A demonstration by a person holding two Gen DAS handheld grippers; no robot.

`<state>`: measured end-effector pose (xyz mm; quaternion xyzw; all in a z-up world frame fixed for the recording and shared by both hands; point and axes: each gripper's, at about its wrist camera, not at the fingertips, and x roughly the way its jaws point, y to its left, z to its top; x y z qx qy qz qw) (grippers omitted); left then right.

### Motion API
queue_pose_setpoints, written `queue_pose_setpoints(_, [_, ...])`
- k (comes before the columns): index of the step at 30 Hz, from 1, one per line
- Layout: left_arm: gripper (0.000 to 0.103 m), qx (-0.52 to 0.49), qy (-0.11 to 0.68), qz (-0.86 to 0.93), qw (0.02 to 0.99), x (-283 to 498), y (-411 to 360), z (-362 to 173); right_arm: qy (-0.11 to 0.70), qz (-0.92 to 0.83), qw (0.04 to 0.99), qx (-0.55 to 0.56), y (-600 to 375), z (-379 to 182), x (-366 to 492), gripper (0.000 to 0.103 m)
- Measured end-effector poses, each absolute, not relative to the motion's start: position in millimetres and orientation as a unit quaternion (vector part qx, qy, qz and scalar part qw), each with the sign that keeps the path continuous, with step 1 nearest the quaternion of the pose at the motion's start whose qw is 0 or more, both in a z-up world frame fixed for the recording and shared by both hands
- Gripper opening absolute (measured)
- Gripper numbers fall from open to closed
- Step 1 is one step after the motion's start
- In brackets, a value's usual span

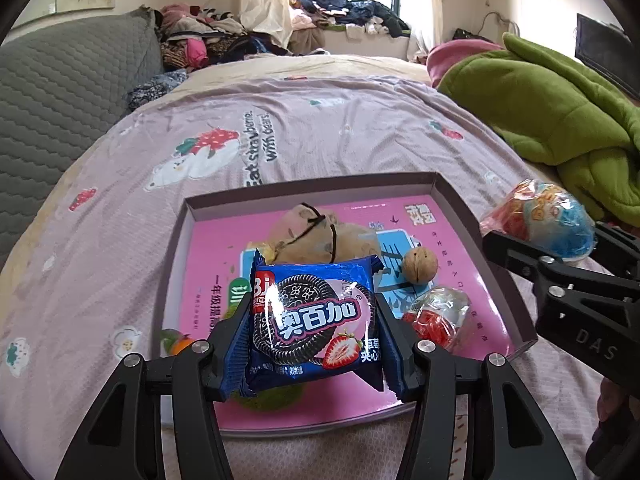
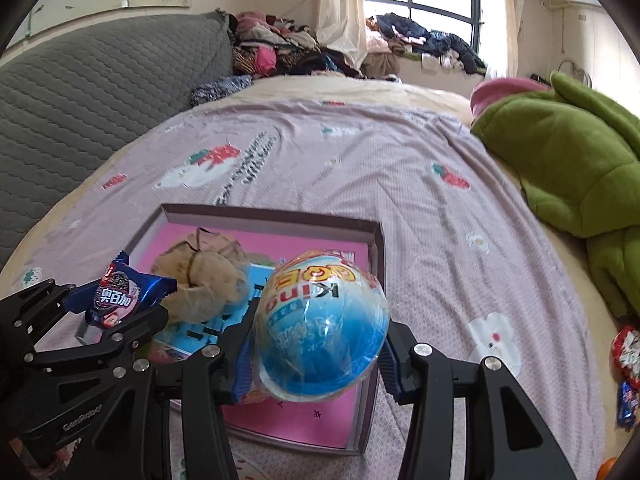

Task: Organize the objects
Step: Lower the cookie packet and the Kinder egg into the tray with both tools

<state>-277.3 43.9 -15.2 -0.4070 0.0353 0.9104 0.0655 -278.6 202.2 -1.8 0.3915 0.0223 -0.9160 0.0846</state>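
Observation:
My left gripper (image 1: 314, 332) is shut on a blue cookie packet (image 1: 312, 320) and holds it above the near part of a shallow pink-lined box (image 1: 452, 196) on the bed. My right gripper (image 2: 316, 344) is shut on a blue and white egg-shaped toy (image 2: 324, 320) above the box's right side (image 2: 378, 248). The egg toy (image 1: 540, 220) shows at the right in the left wrist view, and the cookie packet (image 2: 120, 296) at the left in the right wrist view. In the box lie a beige bagged item (image 1: 320, 236), a walnut (image 1: 420, 266) and a red wrapped candy (image 1: 438, 316).
The box lies on a pink strawberry-print sheet (image 1: 320, 128). A green blanket (image 1: 552, 108) is piled at the right, a grey quilted headboard (image 1: 60, 92) at the left, clothes at the far end. More wrapped snacks (image 2: 628, 360) lie at the bed's right edge.

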Motion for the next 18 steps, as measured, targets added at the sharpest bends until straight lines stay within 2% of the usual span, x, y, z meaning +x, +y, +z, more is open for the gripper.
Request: queue_pose_setpoints(18, [0.057, -0.414, 0.051, 0.907, 0.063, -285, 56, -37, 0.017, -0.900, 0.073, 0.429, 202, -38, -306, 0.050])
